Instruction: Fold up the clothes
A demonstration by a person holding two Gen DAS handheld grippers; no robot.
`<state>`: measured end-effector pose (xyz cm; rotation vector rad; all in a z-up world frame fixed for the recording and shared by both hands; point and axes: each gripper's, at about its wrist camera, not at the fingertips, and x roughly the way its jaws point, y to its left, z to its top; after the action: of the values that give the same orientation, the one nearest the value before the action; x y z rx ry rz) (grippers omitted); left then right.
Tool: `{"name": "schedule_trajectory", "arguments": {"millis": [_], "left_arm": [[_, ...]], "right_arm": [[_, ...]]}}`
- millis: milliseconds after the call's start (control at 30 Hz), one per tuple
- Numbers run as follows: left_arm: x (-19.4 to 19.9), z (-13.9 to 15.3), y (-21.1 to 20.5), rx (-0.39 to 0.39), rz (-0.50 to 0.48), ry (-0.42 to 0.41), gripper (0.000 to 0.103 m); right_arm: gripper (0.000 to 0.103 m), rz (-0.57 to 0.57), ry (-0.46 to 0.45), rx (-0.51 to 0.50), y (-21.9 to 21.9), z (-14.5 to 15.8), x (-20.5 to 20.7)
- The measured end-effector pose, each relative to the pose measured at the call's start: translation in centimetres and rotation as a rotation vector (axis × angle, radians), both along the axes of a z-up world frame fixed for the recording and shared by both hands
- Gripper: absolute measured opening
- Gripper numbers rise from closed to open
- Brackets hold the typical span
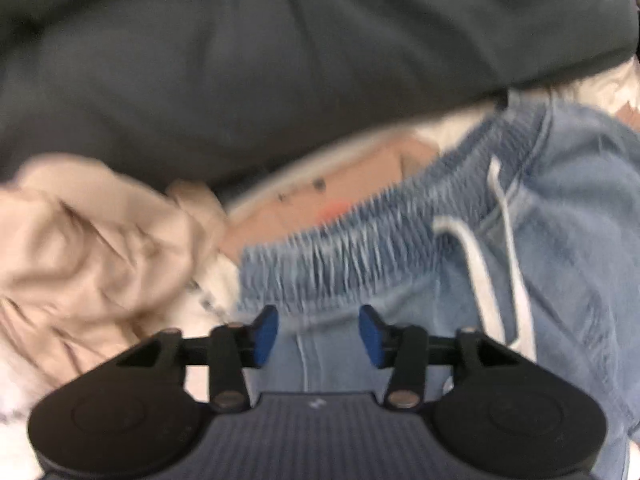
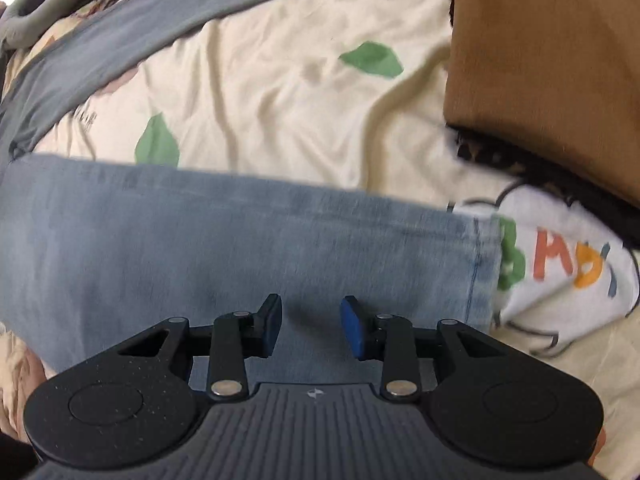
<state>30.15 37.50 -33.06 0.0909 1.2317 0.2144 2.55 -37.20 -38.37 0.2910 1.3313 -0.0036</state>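
Jeans [image 1: 568,216] lie under both hand-held grippers, long axis 9 to 3 o'clock. Left hand-held gripper [image 1: 318,334] gapes empty, waistband [image 1: 352,236] at 12; right hand-held gripper [image 2: 311,328] gapes empty, hem [image 2: 482,268] at 2

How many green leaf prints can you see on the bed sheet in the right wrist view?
2: one green leaf print upper middle, another just above the jeans' edge. More may be hidden under clothes.
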Motion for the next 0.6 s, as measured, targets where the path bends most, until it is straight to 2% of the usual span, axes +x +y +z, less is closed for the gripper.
{"name": "schedule_trajectory", "arguments": {"millis": [133, 233, 467, 600], "left_arm": [[1.9, 2.6, -1.2, 0.007, -0.003, -0.038, 0.051], [3.4, 3.4, -2.9, -0.004, -0.021, -0.056, 0.053], [5.5, 3.7, -8.4, -0.094, -0.079, -0.066, 0.054], [6.0, 3.6, -11.5, -0.151, -0.102, -0.046, 0.054]], "right_arm": [[0.040, -0.026, -0.047, -0.005, -0.7, 0.5, 1.9], [0.040, -0.036, -0.095, -0.011, -0.9, 0.9, 3.7], [0.040, -0.005, -0.197, -0.029, -0.5, 2.1, 8.4], [0.040, 0.045, -0.220, -0.030, -0.1, 2.8, 10.6]]}}
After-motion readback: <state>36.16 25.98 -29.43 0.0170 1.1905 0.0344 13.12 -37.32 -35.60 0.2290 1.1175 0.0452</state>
